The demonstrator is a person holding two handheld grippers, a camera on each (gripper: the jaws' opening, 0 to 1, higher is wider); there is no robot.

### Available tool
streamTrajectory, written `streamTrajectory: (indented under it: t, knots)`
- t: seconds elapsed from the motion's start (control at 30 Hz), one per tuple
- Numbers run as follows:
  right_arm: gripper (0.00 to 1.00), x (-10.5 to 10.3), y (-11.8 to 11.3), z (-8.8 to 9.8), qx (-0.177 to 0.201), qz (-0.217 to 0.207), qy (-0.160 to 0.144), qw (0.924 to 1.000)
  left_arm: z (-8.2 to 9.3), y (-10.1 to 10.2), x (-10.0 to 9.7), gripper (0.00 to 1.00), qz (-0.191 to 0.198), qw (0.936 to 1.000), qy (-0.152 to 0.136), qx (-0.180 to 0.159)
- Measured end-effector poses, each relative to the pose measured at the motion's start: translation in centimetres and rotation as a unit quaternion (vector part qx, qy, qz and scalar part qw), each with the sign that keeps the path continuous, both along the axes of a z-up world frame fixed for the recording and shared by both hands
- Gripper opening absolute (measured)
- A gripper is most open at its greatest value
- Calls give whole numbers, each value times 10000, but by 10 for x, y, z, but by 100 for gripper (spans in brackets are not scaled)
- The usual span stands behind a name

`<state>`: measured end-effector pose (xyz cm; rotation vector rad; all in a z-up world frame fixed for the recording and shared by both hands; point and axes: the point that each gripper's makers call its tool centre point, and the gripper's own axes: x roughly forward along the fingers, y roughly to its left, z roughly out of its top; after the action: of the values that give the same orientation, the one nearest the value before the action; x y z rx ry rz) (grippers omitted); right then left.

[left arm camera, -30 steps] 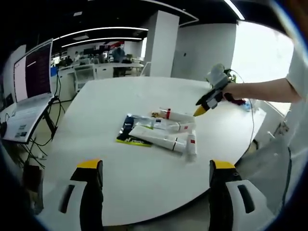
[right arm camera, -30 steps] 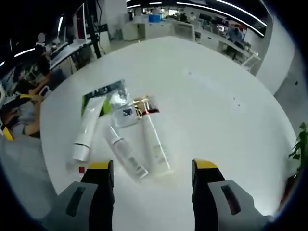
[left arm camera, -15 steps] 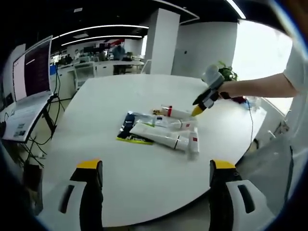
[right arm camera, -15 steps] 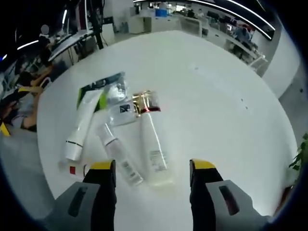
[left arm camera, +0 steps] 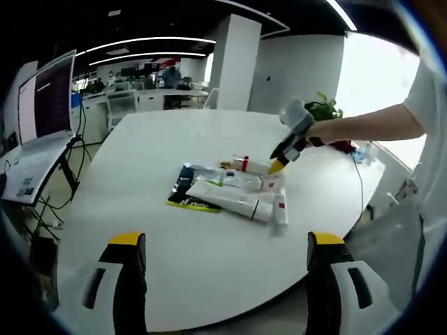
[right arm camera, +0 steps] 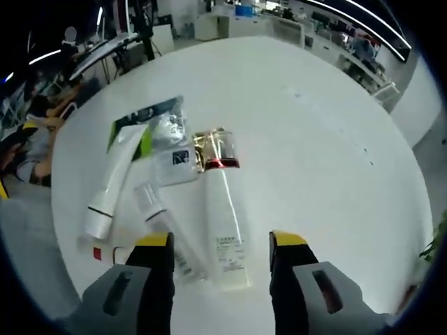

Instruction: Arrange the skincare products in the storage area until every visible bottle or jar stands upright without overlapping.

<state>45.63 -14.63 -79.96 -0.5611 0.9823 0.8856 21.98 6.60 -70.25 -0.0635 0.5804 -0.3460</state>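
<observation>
A: Where do the skincare products lie?

B: All in one cluster on the white round table (left arm camera: 140, 230), every piece lying flat, none upright. In the right gripper view: a white bottle with a red-and-gold cap (right arm camera: 225, 216) lies lengthwise between the jaws, cap pointing away from the camera. Just beside it on the left, a clear slim tube (right arm camera: 162, 225), partly behind the left jaw. Further left, a white tube with a green end (right arm camera: 113, 183), resting on a dark flat packet (right arm camera: 147, 114). A clear sachet (right arm camera: 174, 157) overlaps the packet and touches the bottle's cap.

A: State of the right gripper?

B: The right gripper (right arm camera: 220, 241) has its jaws set wide, yellow tips on either side of the bottle's lower end. Whether the tips touch the bottle, cannot tell. Nothing clamped.

A: And the left gripper?

B: The left gripper (left arm camera: 223, 241) is also spread wide, holding nothing, well apart from the cluster, over the near part of the table. In the left gripper view the right gripper (left arm camera: 279, 162) reaches in from the right, yellow tip just at the far edge of the cluster; a person's bare forearm (left arm camera: 370, 129) is behind it.

A: Surroundings?

B: A laptop (left arm camera: 38, 132) on a stand left of the table, a white pillar (left arm camera: 234, 63) and office desks beyond.
</observation>
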Motion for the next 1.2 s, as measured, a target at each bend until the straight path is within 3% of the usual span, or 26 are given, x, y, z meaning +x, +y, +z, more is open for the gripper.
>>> streamTrajectory:
  t: [0.03,0.17,0.43,1.2]
  knots:
    - [54,8,0,-6,-32,19,8,10000,0,1,0,89,6,10000,6,13]
    - [52,4,3,-5,-73,80,33,9999,0,1,0,89,24,10000,3,8]
    - [49,18,7,-18,-222,208,138,9994,0,3,1,88,56,10000,11,10]
    - [33,22,12,-28,-452,319,331,9979,-5,7,1,88,128,9999,96,59]
